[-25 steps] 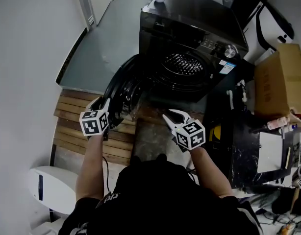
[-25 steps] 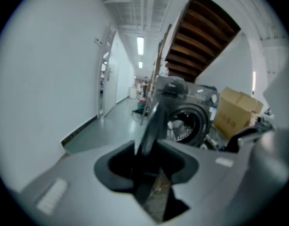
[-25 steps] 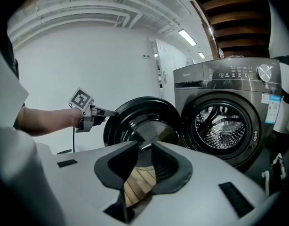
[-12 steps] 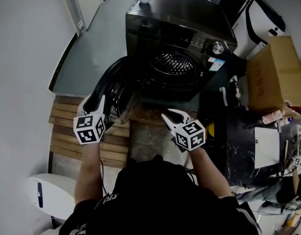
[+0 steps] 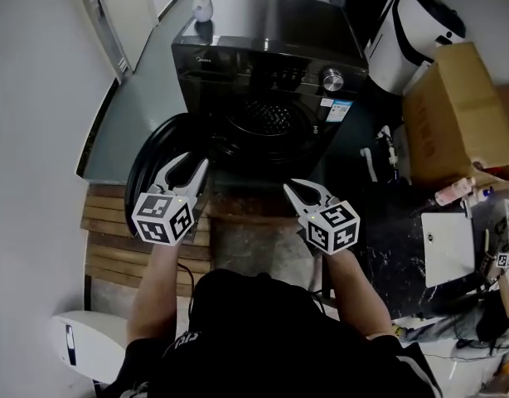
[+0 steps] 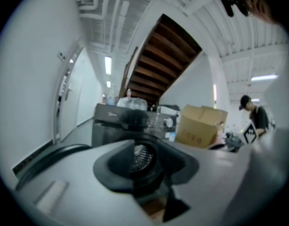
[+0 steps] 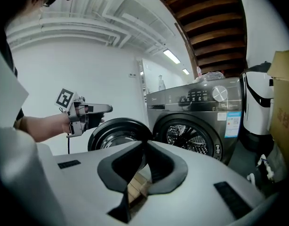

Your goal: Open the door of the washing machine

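The dark washing machine (image 5: pixel 263 48) stands ahead with its round door (image 5: pixel 151 160) swung wide open to the left, baring the drum (image 5: pixel 259 123). My left gripper (image 5: pixel 191 166) hovers in front of the door, apart from it. Its jaws are open and have just been closing a little, with nothing between them; the drum (image 6: pixel 140 157) shows through the gap. My right gripper (image 5: pixel 306 191) hangs before the machine's lower right front. Its jaws have just been closing and the tips meet on nothing (image 7: pixel 145 147). The right gripper view shows the door (image 7: pixel 114 135) and the left gripper (image 7: pixel 95 109).
A bottle (image 5: pixel 203 2) stands on the machine's top. A white appliance (image 5: pixel 408 31) and a cardboard box (image 5: pixel 453 114) sit at the right, above a dark table (image 5: pixel 404 230) with white paper. A wooden slat platform (image 5: pixel 113 239) lies below the door. A person (image 6: pixel 255 119) stands far off.
The left gripper has come away from the door's edge, rising toward the middle. The right gripper has lifted slightly and its jaws have drawn together. The head view has shifted.
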Demonstrator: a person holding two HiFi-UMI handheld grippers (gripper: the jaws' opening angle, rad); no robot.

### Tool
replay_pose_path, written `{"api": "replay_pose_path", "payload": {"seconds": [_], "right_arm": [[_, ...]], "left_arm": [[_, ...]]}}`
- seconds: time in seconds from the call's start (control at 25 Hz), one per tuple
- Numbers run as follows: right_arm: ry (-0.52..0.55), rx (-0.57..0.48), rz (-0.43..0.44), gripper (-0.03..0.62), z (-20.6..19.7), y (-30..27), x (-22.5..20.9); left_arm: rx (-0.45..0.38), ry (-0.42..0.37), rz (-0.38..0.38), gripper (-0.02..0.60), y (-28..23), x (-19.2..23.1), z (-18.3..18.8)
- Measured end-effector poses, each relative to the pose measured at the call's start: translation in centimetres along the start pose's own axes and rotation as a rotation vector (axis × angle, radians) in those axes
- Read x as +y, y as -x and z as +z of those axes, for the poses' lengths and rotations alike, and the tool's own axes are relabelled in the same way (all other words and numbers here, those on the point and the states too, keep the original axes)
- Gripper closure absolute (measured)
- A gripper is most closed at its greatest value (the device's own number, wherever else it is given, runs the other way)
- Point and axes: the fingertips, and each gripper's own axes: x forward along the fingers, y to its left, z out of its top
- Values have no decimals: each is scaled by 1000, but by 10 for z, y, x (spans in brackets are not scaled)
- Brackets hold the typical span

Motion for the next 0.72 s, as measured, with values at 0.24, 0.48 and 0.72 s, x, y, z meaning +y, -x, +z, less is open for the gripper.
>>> {"api": "replay_pose_path", "payload": {"seconds": [0.24,0.48,0.72], "right_arm": [[-10,-115,-78,603,34,29,-34],[10,-249,-153,603,72,53,-35],[58,-306,-177,603,88,60,-25]], "left_arm": [[33,-2,-78,531,-28,-32,11],[-36,-31,-90,572,-31,-49,39],[-76,-67,-105,574,-33,-57,59]]}}
